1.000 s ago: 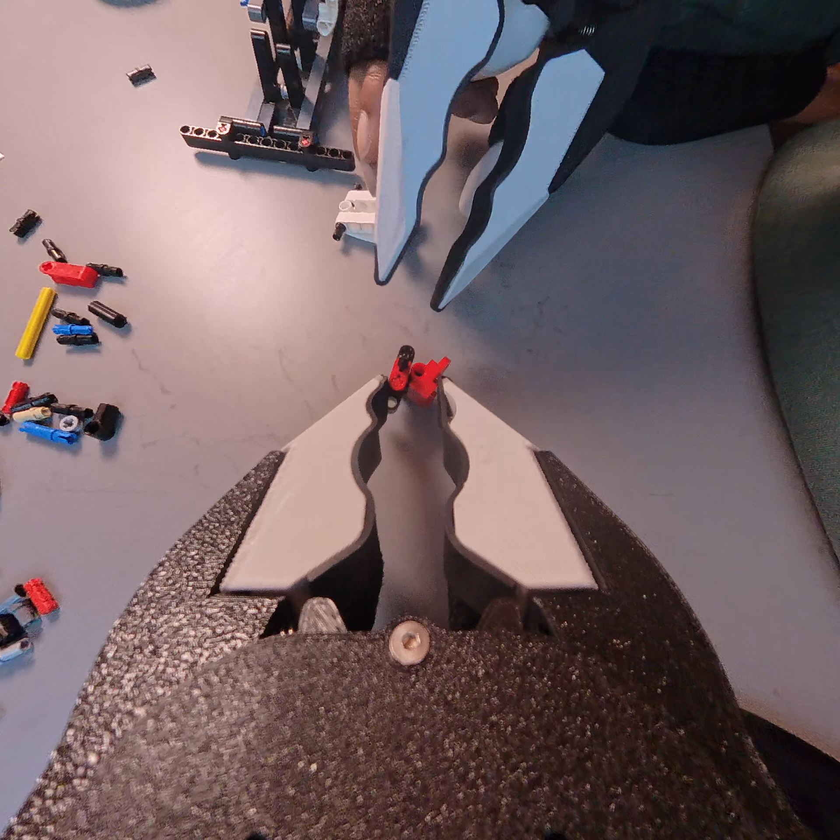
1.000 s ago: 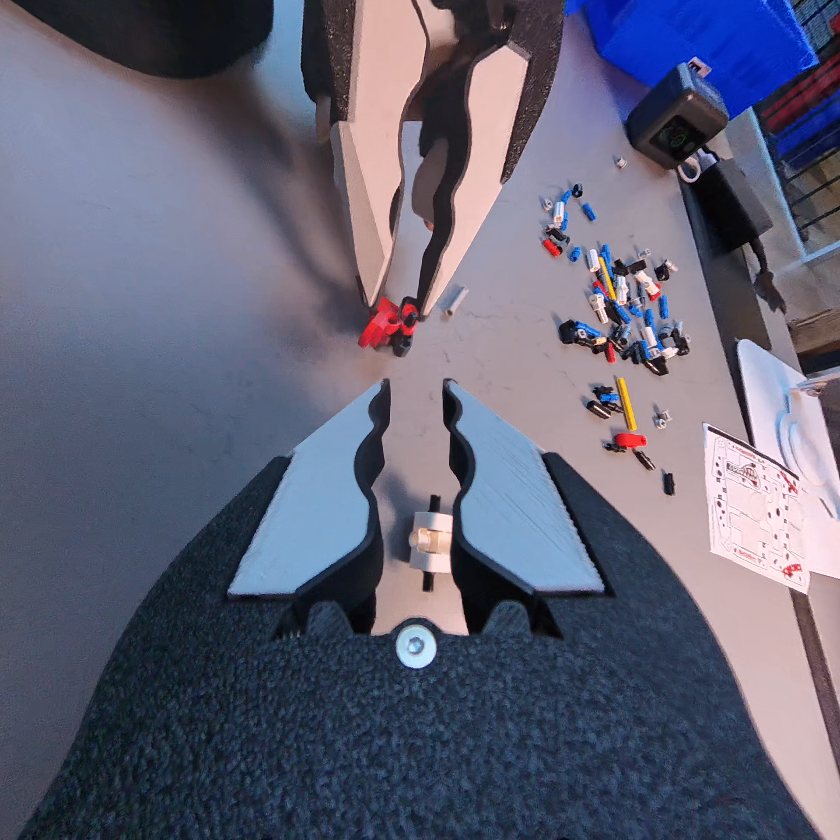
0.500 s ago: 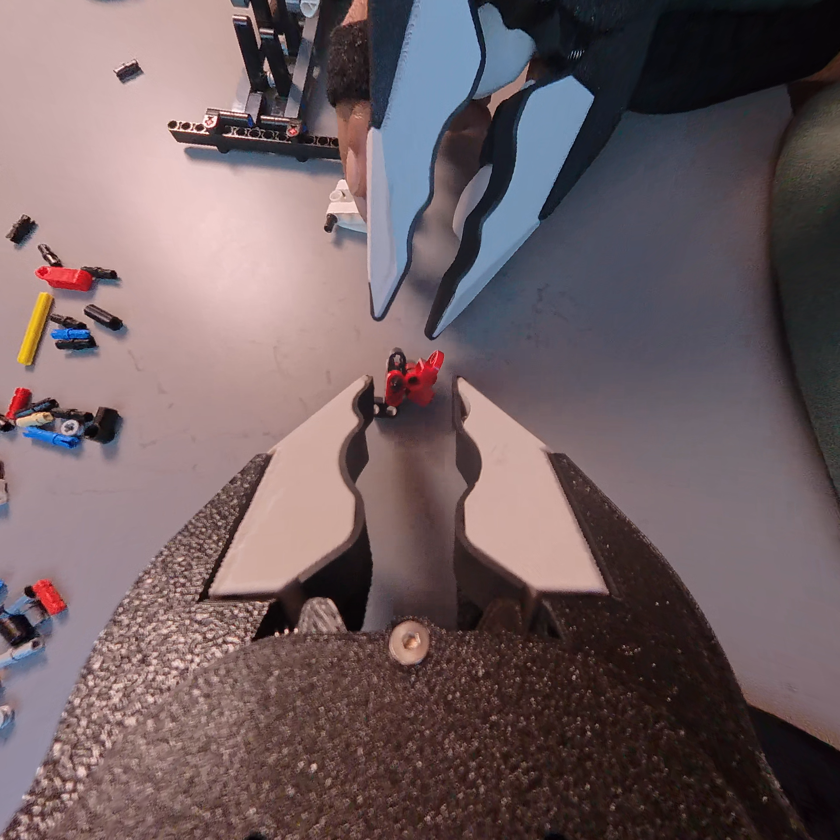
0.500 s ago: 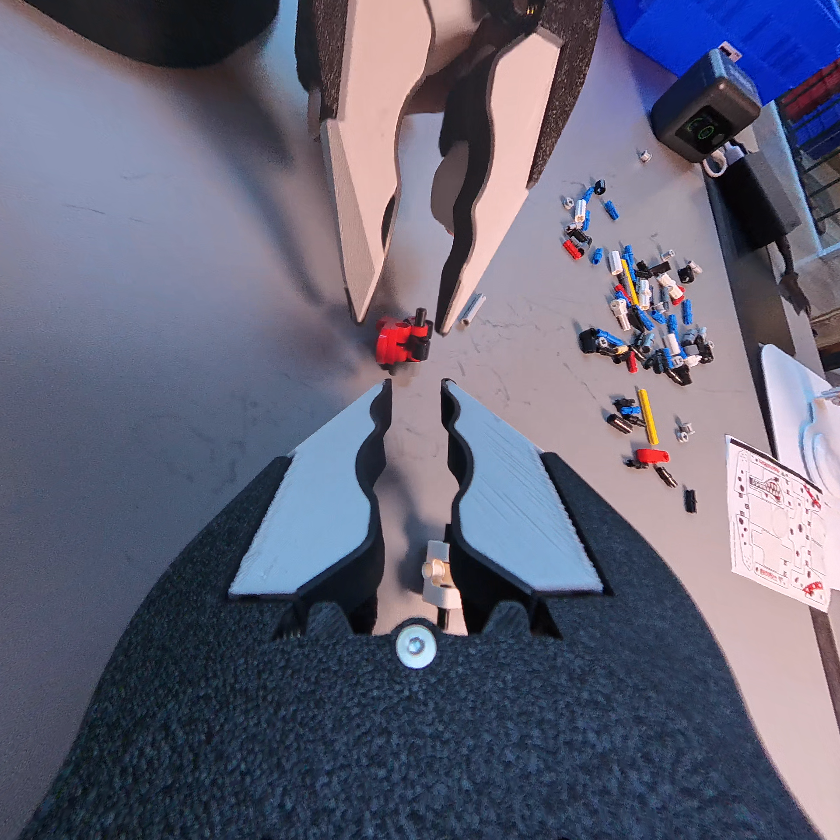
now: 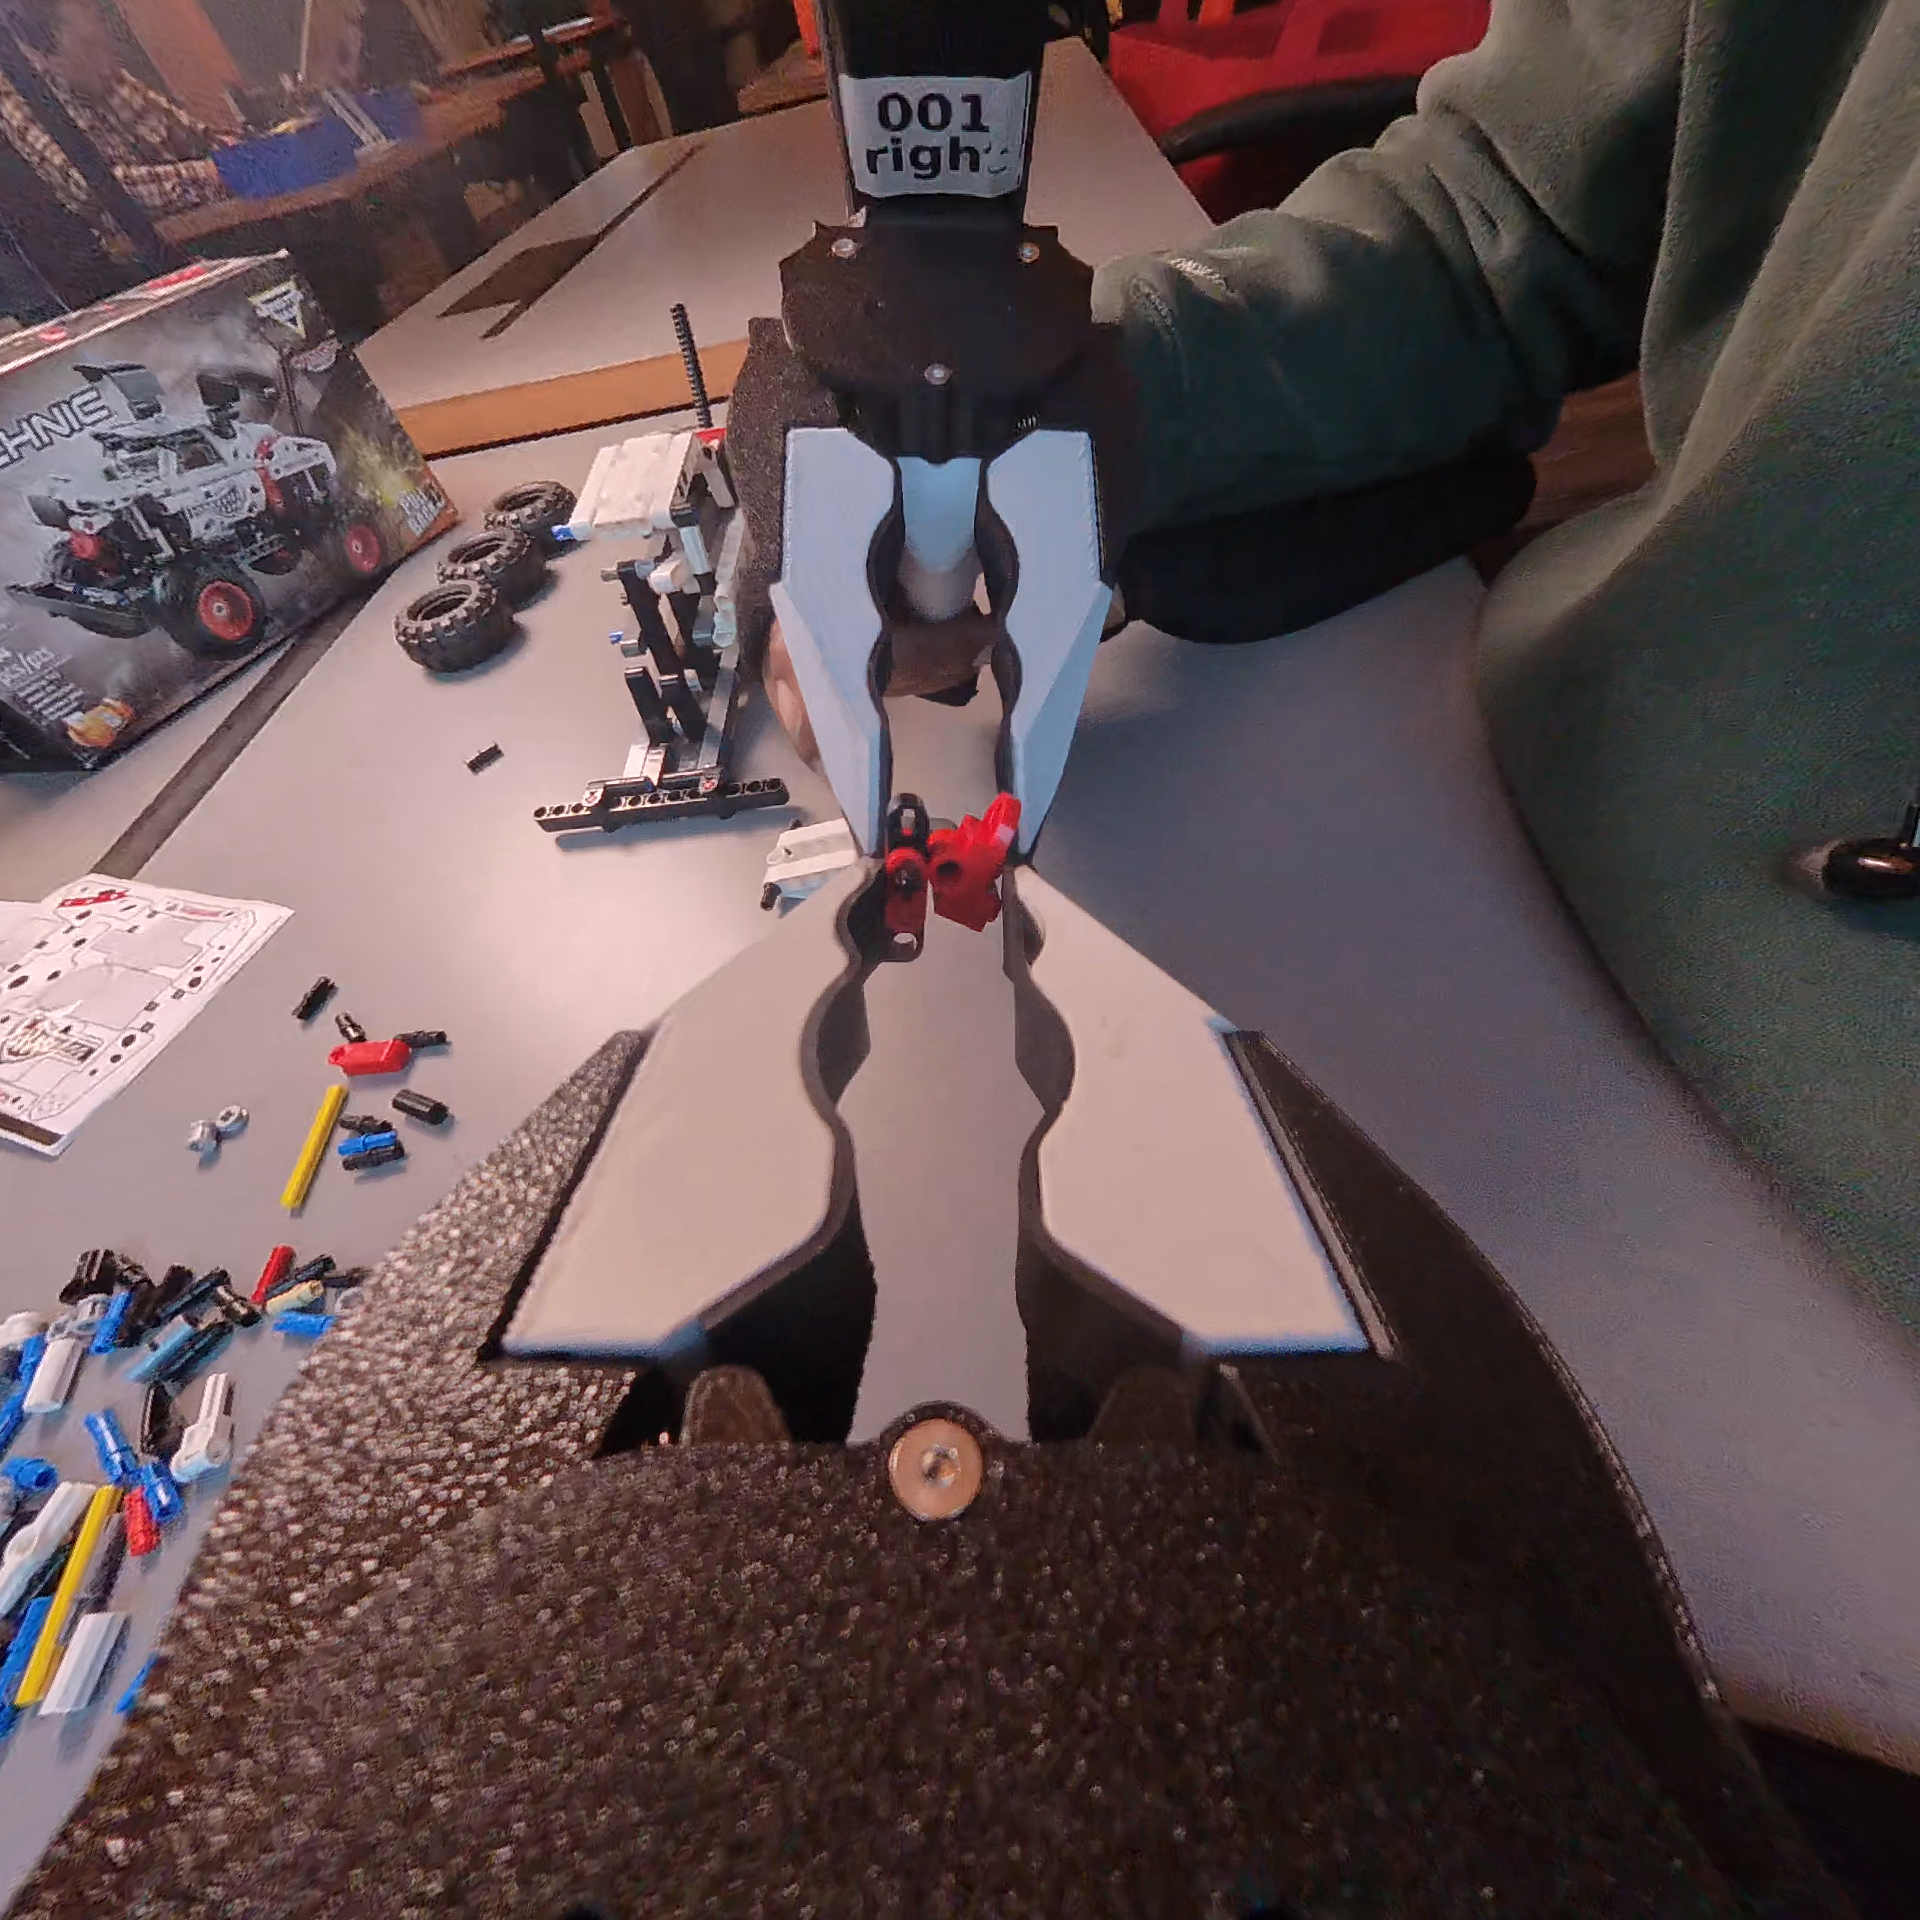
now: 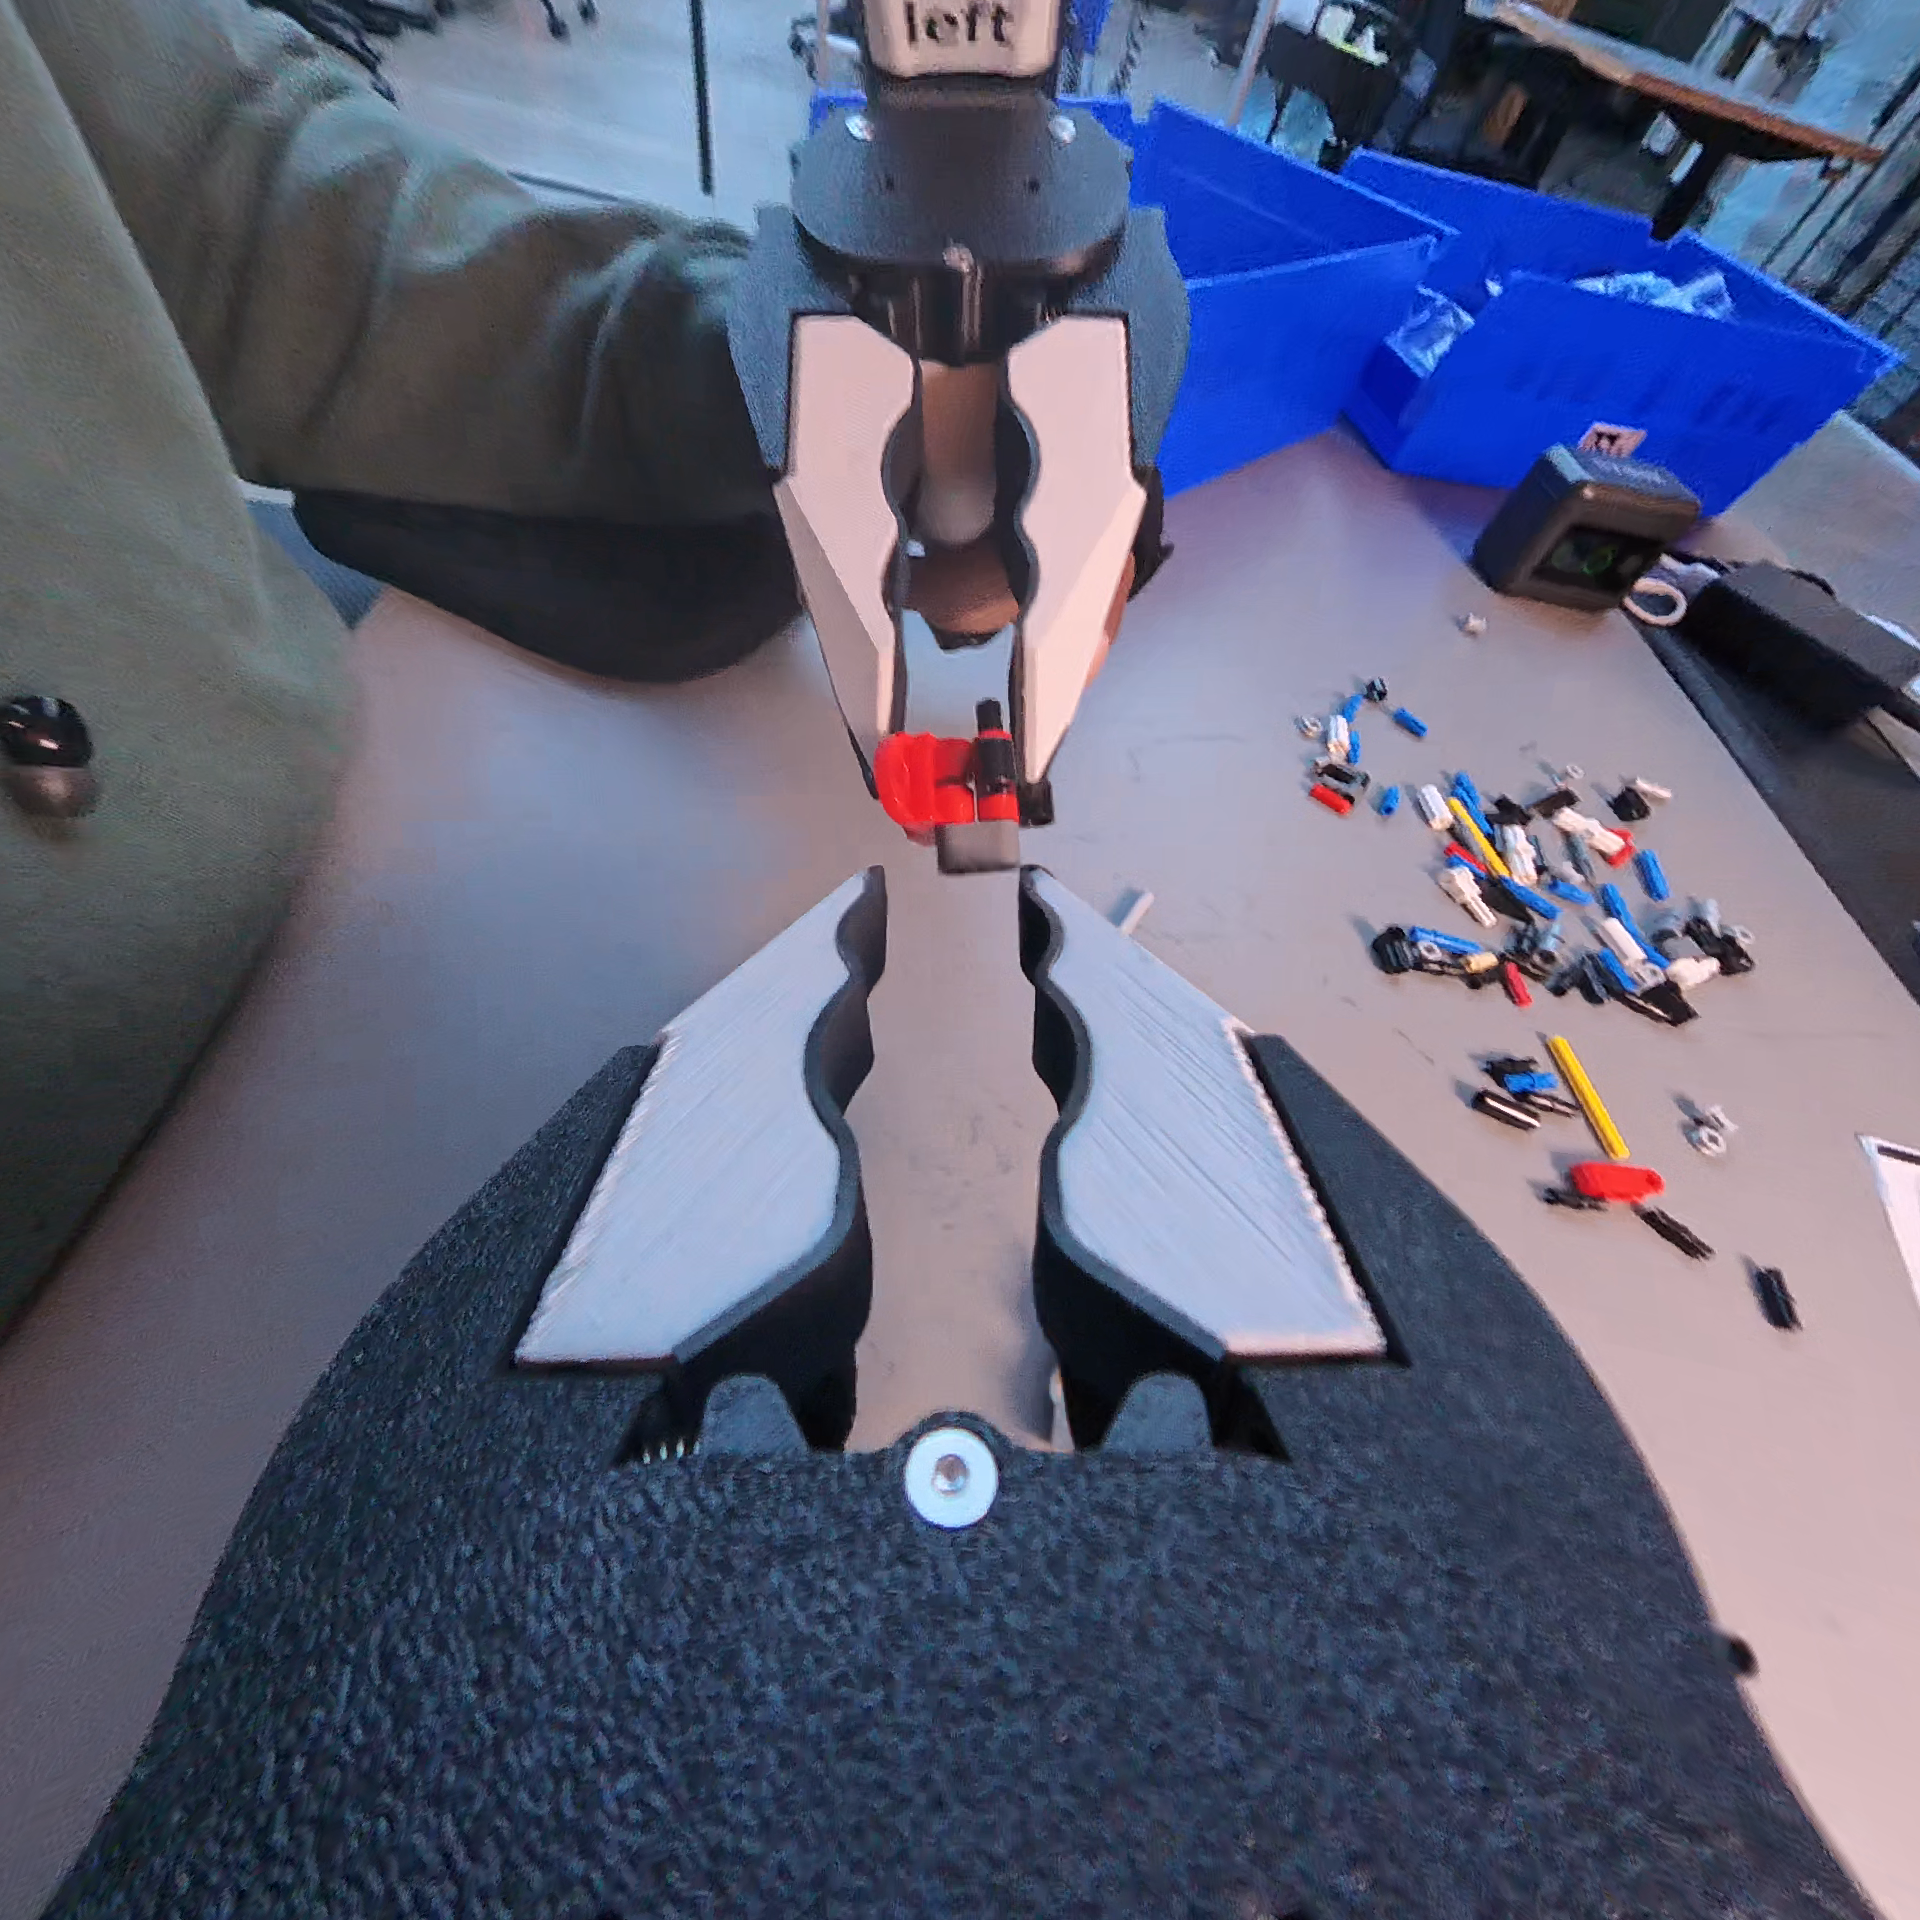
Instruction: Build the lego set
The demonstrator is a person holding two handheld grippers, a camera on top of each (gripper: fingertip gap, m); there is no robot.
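A small red assembly (image 5: 961, 873) with a black pin and a dark grey piece sits between my left gripper's (image 5: 935, 899) fingertips. The left gripper is shut on it and holds it just above the grey table (image 5: 1299, 883). The right wrist view shows the assembly (image 6: 920, 784) spanning the left gripper's (image 6: 951, 795) tips. My right gripper (image 6: 951, 883) is open and empty, its tips just short of the assembly. It faces the left gripper tip to tip (image 5: 948, 836).
A partly built black and white chassis (image 5: 675, 644), three tyres (image 5: 468, 613), the set's box (image 5: 177, 499) and a sheet (image 5: 104, 997) lie far left. A white connector (image 5: 805, 852) lies beside the grippers. Loose parts (image 6: 1538, 894) spread on the right wrist view's right. Blue bins (image 6: 1558, 343) stand behind. Less than 4 cm separates the two grippers' tips.
The left gripper, open half a second ago, has closed on the red assembly and raised it. Both grippers have tilted up from looking down at the table.
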